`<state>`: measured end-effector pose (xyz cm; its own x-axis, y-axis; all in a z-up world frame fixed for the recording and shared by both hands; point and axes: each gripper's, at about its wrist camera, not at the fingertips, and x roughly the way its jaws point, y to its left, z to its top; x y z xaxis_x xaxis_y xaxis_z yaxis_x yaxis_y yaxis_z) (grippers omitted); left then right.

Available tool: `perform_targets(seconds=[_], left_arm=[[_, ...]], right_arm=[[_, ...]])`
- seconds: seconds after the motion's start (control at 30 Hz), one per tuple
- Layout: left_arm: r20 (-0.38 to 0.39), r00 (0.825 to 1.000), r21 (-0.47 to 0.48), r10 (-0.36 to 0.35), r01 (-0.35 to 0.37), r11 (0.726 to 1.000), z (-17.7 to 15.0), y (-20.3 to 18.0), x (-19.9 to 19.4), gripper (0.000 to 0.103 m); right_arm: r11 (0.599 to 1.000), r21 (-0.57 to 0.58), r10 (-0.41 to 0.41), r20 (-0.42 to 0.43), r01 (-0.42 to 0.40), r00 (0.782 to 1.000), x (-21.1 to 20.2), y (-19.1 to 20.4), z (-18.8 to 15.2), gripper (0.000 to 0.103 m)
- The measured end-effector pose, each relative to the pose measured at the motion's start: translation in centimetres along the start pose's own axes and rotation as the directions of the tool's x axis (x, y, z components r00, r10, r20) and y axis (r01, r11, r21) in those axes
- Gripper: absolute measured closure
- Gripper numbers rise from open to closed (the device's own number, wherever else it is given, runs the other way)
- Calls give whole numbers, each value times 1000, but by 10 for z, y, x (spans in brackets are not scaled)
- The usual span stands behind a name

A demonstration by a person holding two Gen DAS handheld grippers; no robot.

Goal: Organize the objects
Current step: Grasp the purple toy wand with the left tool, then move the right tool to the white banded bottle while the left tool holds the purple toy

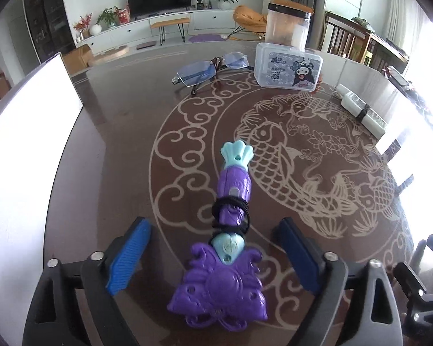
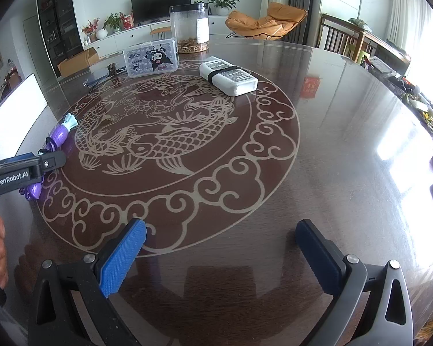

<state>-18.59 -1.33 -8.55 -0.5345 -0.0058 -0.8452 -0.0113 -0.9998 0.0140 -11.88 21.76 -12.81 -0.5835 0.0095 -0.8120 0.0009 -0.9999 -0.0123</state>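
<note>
The left claw [image 1: 213, 248] stands wide open, its blue pads [image 1: 128, 255] clear on either side of a purple toy wand [image 1: 231, 225] that lies flat on the worktop [image 1: 115, 150] at lower centre of the left wrist view, a black cord [image 1: 231, 213] wound round its handle. Farther up that frame lie folded glasses [image 1: 209, 70], just beside a lidded plastic box [image 1: 288, 67], with a clear canister [image 1: 288, 26] behind it and a white banded packet [image 1: 360, 109] at the right. The right claw [image 2: 220, 255] also gapes wide and holds nothing, over bare worktop at the bottom of its own view.
</note>
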Motion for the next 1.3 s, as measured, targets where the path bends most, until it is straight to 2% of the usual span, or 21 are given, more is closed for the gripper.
perform_targets(seconds=[0.07, 0.57, 1.0, 1.3], left_arm=[[7, 1000, -15, 8, -8, 1000, 2, 2, 3, 0], [35, 998, -93, 58, -54, 994, -11, 21, 0, 0], [38, 998, -84, 51, -48, 995, -21, 27, -5, 0], [41, 997, -114, 71, -66, 991, -27, 37, -9, 0]], right_arm=[[1000, 0, 0, 0, 0, 1000, 0, 0, 0, 0], [1000, 0, 0, 0, 0, 1000, 0, 0, 0, 0], [1000, 0, 0, 0, 0, 1000, 0, 0, 0, 0], [1000, 0, 0, 0, 0, 1000, 0, 0, 0, 0]])
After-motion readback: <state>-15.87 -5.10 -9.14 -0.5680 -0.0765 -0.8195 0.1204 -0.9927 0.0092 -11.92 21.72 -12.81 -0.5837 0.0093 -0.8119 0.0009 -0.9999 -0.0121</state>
